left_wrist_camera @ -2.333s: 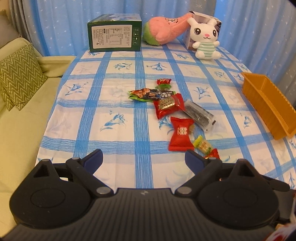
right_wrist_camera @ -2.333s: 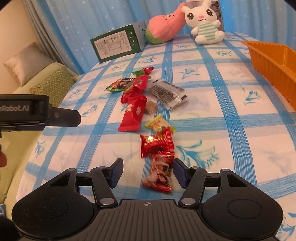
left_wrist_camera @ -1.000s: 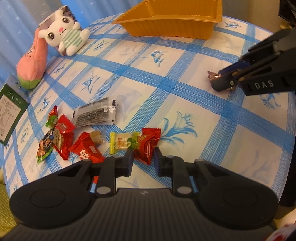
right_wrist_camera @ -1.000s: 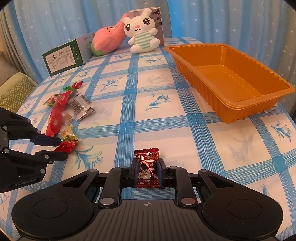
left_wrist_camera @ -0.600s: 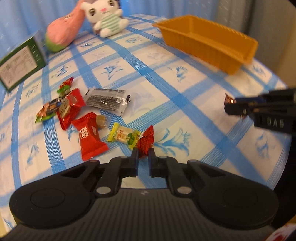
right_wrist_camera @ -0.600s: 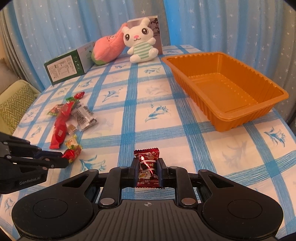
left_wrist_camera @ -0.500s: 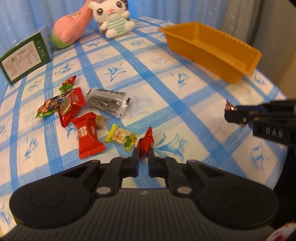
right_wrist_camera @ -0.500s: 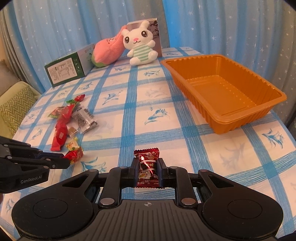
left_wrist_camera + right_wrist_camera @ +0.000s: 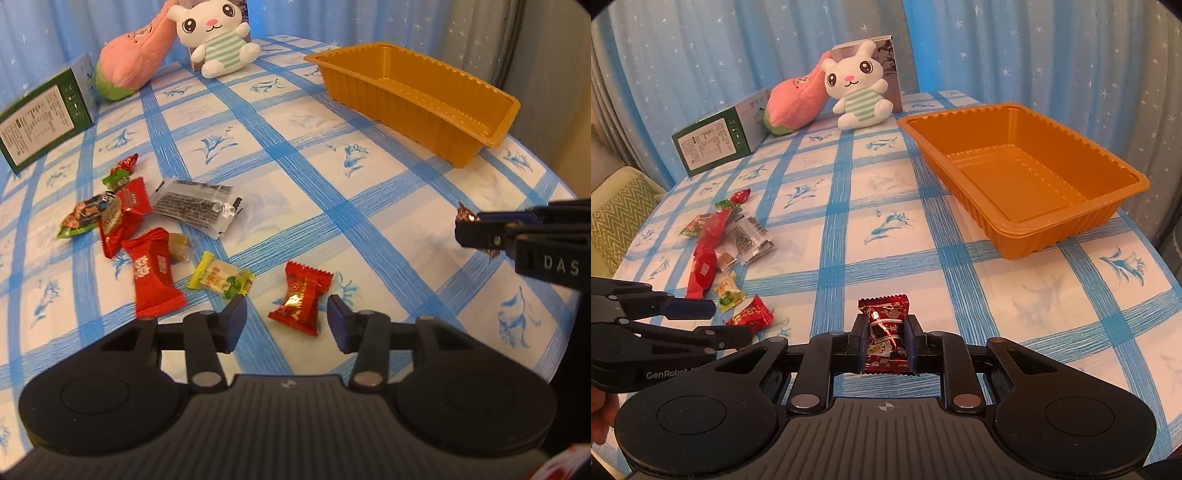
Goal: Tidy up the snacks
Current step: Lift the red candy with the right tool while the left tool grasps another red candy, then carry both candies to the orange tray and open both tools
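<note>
My left gripper hovers low over the blue-checked cloth, its jaws opening. A red candy lies flat on the cloth between the fingers, and neither pad touches it. My right gripper is shut on a dark red foil candy, held above the cloth near the table's front. The orange tray stands empty to the right beyond it. Left of the red candy lie a yellow-green candy, a red packet, a silver-black packet and several small wrapped snacks.
A green box, a pink plush and a white bunny plush line the table's far edge before blue curtains. A sofa with a zigzag cushion stands off the left side. The table edge curves close past the tray.
The left jaws, earlier shut on the red candy and holding it on edge, have opened; the candy now lies flat between them. The left view has rolled. The right gripper kept still.
</note>
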Demonstrator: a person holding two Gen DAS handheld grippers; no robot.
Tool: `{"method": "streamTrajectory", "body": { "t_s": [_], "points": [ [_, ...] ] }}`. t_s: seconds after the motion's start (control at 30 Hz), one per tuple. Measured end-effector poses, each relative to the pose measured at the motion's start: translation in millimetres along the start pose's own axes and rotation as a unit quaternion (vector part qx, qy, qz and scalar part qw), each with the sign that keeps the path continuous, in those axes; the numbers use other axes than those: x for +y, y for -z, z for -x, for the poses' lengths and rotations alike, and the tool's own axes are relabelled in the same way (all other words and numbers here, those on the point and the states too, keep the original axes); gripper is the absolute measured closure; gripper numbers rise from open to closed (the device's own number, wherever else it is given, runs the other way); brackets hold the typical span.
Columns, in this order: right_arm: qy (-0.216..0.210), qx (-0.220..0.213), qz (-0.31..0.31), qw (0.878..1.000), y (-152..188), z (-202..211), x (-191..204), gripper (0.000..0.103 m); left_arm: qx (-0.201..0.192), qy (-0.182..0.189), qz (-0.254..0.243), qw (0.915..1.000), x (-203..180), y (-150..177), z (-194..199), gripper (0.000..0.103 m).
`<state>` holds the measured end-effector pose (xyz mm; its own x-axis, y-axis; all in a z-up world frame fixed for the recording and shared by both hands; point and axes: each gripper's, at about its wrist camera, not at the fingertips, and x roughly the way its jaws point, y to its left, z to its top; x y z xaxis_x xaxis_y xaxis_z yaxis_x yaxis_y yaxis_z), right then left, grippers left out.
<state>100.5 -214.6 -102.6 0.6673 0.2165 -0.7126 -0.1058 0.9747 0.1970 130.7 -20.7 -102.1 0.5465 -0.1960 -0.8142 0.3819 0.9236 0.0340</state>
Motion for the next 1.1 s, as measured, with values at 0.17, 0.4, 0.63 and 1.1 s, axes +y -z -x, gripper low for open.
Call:
{"method": "streamTrajectory", "body": {
  "t_s": [0.17, 0.4, 0.63, 1.1],
  "points": [
    [0.002, 0.003, -0.002, 1.000, 0, -4, -2, 0.082, 0.000, 0.000, -0.024, 0.9997, -5, -3, -10, 0.062],
    [0.002, 0.006, -0.004, 1.000, 1, -6, -2, 0.083, 0.009, 0.012, -0.031, 0.9994, -8, -4, -15, 0.085],
    [-0.004, -0.007, -0.005, 1.000, -6, 3, -1, 0.083, -0.009, 0.005, 0.021, 0.9997, -6, -9, 5, 0.085],
    [0.009, -0.067, -0.015, 0.998, -73, 47, -39, 0.082, -0.082, 0.032, 0.077, 0.9931, -52, -103, 41, 0.085]
  ]
}}
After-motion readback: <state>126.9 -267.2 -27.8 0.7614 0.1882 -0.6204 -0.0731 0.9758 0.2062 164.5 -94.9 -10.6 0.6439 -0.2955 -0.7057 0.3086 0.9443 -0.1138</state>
